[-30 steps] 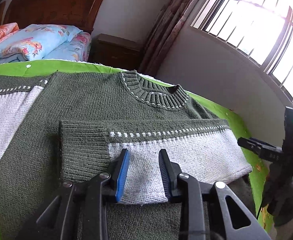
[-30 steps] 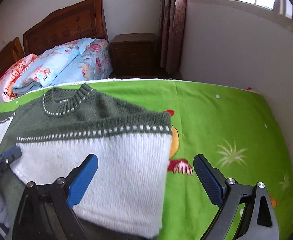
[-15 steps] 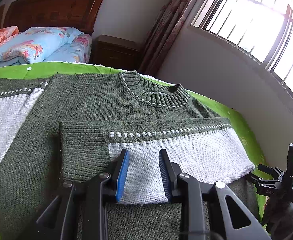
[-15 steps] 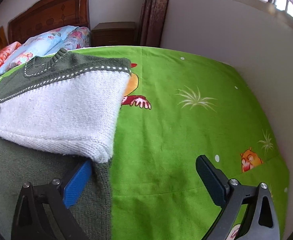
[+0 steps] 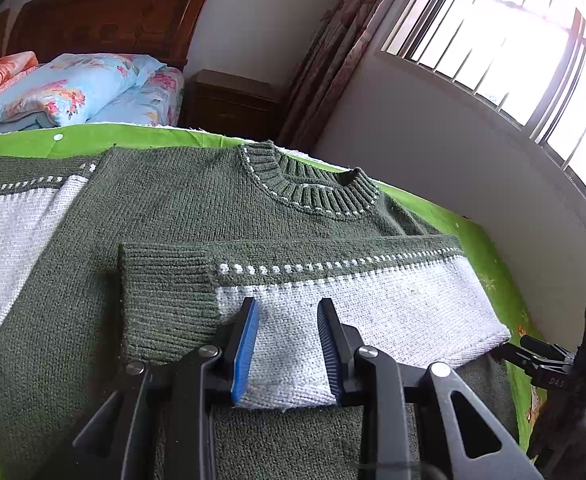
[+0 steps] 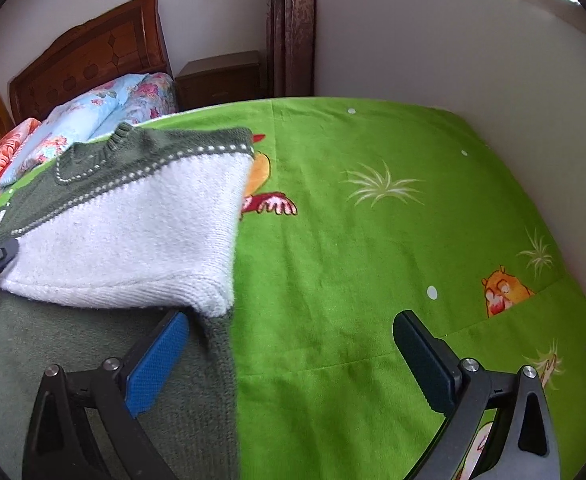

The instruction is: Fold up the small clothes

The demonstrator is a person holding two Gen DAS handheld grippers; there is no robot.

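Green knit fills the left wrist view: a small sweater [image 5: 165, 208] lies flat, front up, on a bright green bedspread [image 5: 489, 248], its ribbed collar [image 5: 313, 188] pointing toward the far edge of the bed. One sleeve [image 5: 333, 288], green at the cuff and white along its length, is folded across the chest. The left gripper [image 5: 287, 344] sits over the near edge of that sleeve with its jaws partly apart, a strip of white knit showing between the blue pads; whether the pads actually pinch the fabric I cannot tell. The other sleeve [image 5: 9, 248] stretches out to the left. At the right edge the right gripper [image 5: 553, 364] shows beside the sleeve's fold. Behind are floral bedding [image 5: 65, 88], a wooden headboard [image 5: 105, 12], a nightstand [image 5: 233, 100], a curtain [image 5: 333, 52] and a barred window [image 5: 505, 40].

From the right wrist view, the right gripper [image 6: 289, 364] is wide open with nothing between its pads. Its left finger [image 6: 157, 364] lies over the sweater's [image 6: 53, 352] dark green body, just under the corner of the folded white sleeve [image 6: 133, 240]; its right finger [image 6: 425, 364] is over bare bedspread [image 6: 373, 260] printed with cartoon animals and grass tufts.
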